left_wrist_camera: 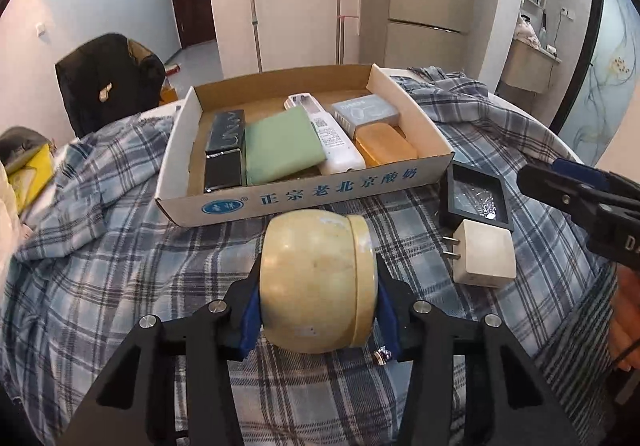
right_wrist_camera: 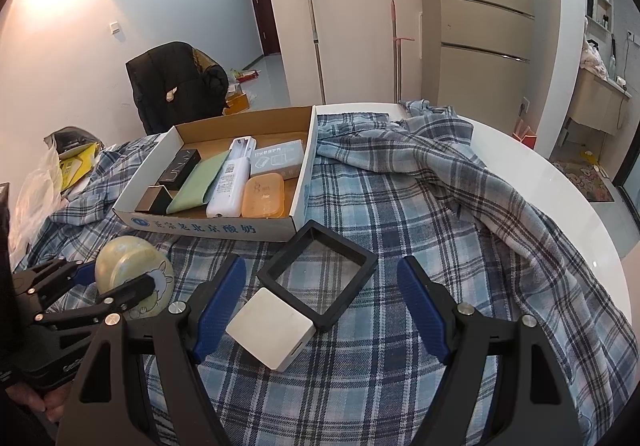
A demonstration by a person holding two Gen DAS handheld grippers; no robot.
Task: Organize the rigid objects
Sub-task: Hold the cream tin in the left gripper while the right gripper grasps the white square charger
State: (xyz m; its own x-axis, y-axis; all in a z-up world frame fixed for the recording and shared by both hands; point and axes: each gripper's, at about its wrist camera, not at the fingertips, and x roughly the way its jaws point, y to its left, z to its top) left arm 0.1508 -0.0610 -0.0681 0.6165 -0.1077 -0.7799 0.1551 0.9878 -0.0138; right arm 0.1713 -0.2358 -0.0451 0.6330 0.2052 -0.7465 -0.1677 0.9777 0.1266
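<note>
A cream round jar lies on its side on the plaid cloth, and my left gripper is shut on it, blue pads pressing both sides. The right wrist view shows the same jar at the left in that gripper. My right gripper hangs open over a white plug charger and a black square frame box, touching neither. The charger and frame box lie right of the jar. Behind them, a cardboard tray holds a black box, green case, white remote, grey box and orange case.
A blue plaid cloth covers the round white table and bunches up at the back right. A chair with a black jacket stands behind the tray, and plastic bags lie at the left. The right gripper's arm reaches in from the right.
</note>
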